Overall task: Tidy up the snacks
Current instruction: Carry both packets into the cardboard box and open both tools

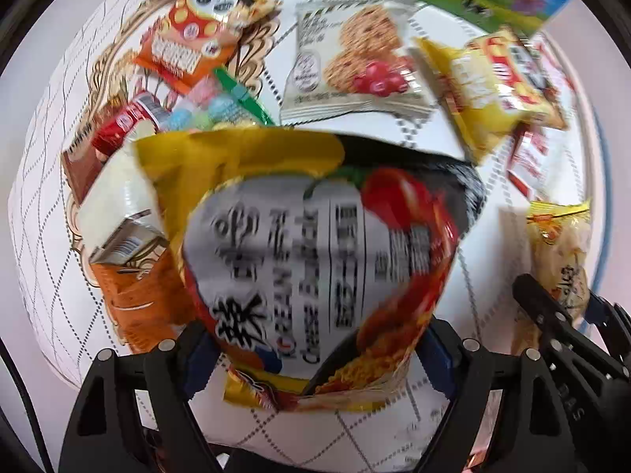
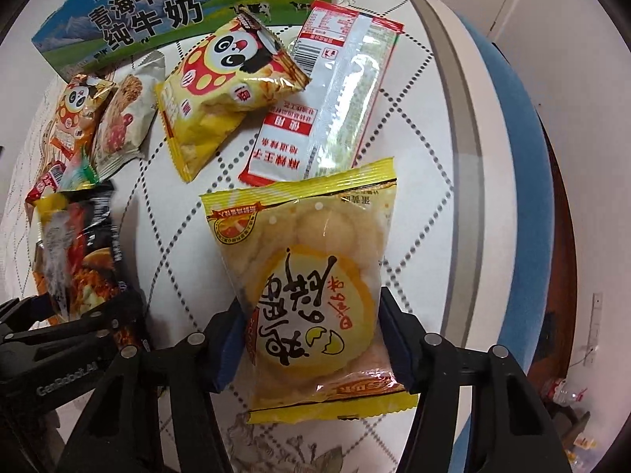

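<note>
Your left gripper (image 1: 315, 351) grasps the noodle bag (image 1: 315, 260), printed "Cheese Buldak". Your right gripper (image 2: 311, 339) is clenched on the egg-cracker pack (image 2: 311, 276). Beyond it on the surface (image 2: 426, 126) lie a panda pack (image 2: 228, 90) and the milk box (image 2: 157, 12), reading "纯牛奶".

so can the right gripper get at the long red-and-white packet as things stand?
Probably not yet: the right gripper is closed on the yellow egg-cracker packet. The long red-and-white packet lies uncovered just beyond.

Snack packets (image 2: 221, 90) scattered flat on tablecloth (image 2: 414, 138).
</note>
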